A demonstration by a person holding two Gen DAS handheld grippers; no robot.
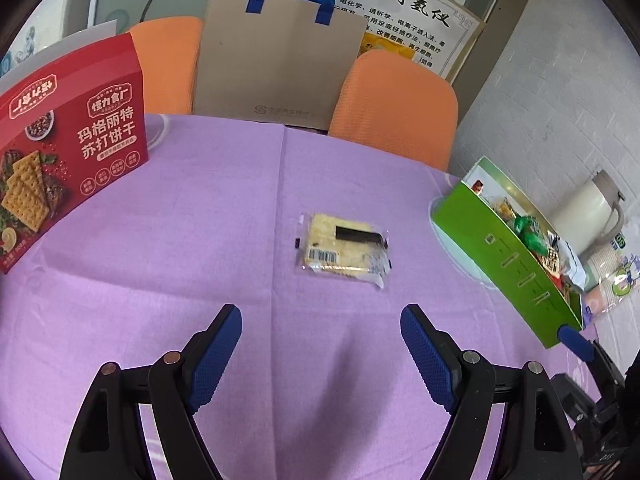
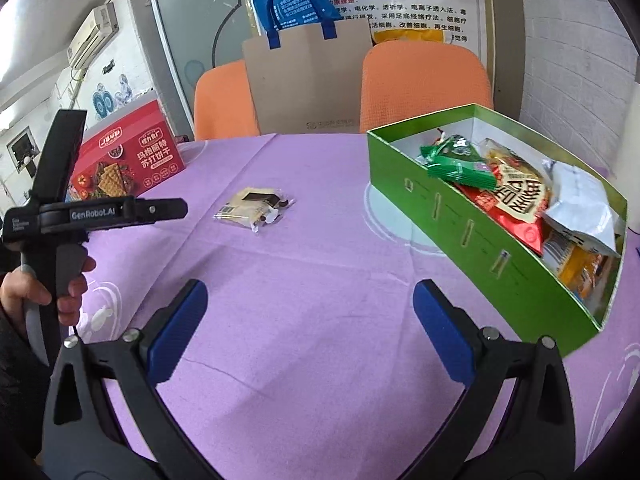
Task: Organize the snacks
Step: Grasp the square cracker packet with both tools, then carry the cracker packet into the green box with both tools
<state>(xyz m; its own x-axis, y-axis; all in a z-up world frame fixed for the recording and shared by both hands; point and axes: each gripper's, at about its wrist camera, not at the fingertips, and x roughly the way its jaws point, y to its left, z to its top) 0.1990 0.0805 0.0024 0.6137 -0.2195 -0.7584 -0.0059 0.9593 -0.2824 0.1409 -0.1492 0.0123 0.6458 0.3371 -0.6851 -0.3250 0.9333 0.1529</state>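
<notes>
Basically one loose snack left out: a clear-wrapped cracker packet (image 1: 343, 250) lying flat on the purple tablecloth (image 1: 160, 260), mid-table, well apart from both boxes. Green box (image 2: 480, 232) sits on the right, already holding several packets — green, red, silver, orange ones piled in. Red cracker box (image 1: 68, 152) stands at the far left. Left gripper (image 1: 321, 350) hovers near side of the packet, jaws spread wide, nothing between them. Right gripper (image 2: 310, 328) likewise wide open and empty, just left of the green box. Packet looks light and thin; film wrapper probably slick and crinkly, crackers inside stiff but brittle, so a hard squeeze could snap them. Lying flat makes it awkward to get fingers under. Best guess is to pinch across the short width from above, or catch a sealed end flap where there's only film. Left gripper is lined up closest. Brown paper bag (image 1: 276, 68) and orange chairs (image 1: 396, 108) behind the table, not involved.
</notes>
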